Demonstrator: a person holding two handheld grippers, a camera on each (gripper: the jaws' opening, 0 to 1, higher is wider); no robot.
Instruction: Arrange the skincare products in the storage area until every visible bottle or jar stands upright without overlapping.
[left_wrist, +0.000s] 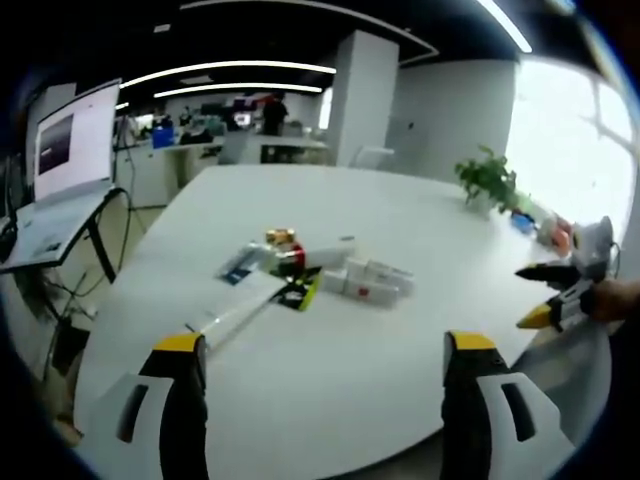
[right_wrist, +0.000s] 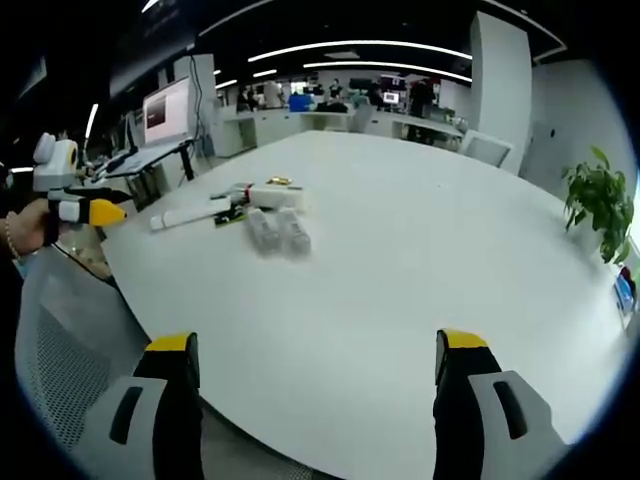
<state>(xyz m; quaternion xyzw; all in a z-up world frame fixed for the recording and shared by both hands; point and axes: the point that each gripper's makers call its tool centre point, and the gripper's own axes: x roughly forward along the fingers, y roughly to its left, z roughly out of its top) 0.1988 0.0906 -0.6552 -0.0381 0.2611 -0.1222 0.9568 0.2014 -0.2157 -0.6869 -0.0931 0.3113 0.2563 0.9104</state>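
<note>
Left gripper (left_wrist: 325, 375) is hovering over the near table edge, jaws spread wide, gripping nothing. Right gripper (right_wrist: 315, 375) is doing the same, wide open and empty. Skincare products (left_wrist: 315, 268) are lying tipped in a loose cluster mid-table (left_wrist: 330, 400), well ahead of both. They're looking like small light plastic bottles and boxes, probably smooth and prone to rolling. Best grip is likely across the body, mid-height. The long white tube (right_wrist: 190, 214) probably flexes, so hold it near the cap.

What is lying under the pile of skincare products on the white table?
A dark flat sheet with a yellow-green edge shows beneath the pile of skincare products on the white table. What else they cover cannot be seen.
</note>
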